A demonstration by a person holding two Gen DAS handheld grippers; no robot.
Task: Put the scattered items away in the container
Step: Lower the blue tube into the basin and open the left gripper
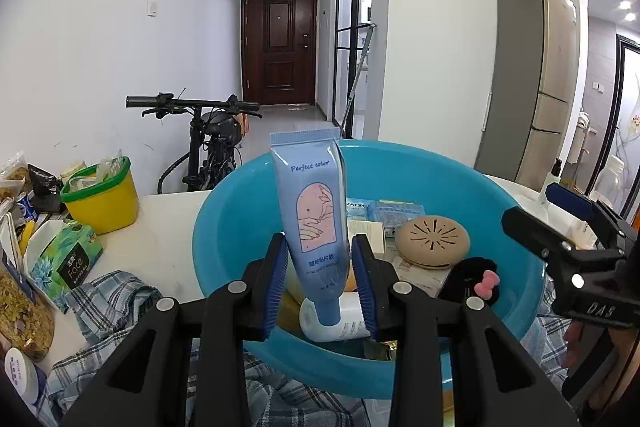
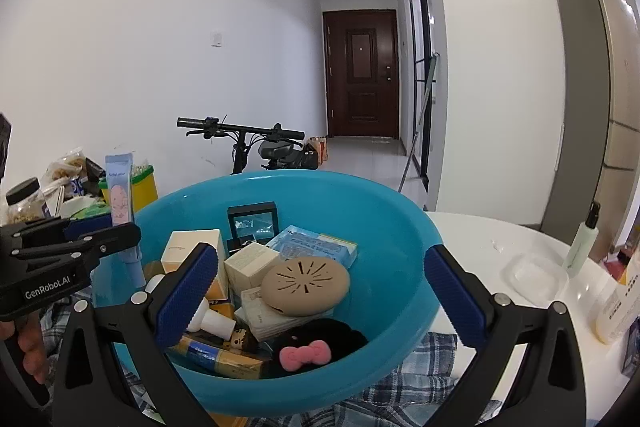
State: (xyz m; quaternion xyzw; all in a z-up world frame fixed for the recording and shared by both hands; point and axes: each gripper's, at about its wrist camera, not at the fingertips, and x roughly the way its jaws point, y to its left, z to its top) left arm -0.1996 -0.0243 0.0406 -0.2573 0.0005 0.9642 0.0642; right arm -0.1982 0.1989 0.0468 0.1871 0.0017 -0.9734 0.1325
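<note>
My left gripper [image 1: 320, 291] is shut on a light blue tube [image 1: 312, 211] marked "Perfect color", held upright with its white cap down over the near left of the blue basin [image 1: 224, 223]. The right wrist view shows the tube [image 2: 119, 191] at the basin's [image 2: 400, 223] left rim. In the basin lie several small boxes [image 2: 250, 263], a tan round case [image 2: 306, 285], a black scrunchie with a pink bow [image 2: 306, 353] and a white bottle [image 2: 210, 321]. My right gripper [image 2: 320, 291] is open and empty just above the basin's near side.
A yellow tub with a green rim [image 1: 102, 197], a tissue pack [image 1: 66, 259] and snack bags stand left of the basin. A plaid cloth [image 1: 112, 303] lies under it. A clear lid [image 2: 534, 277], a spray bottle [image 2: 582, 243] and a lotion bottle [image 2: 614, 307] stand at the right.
</note>
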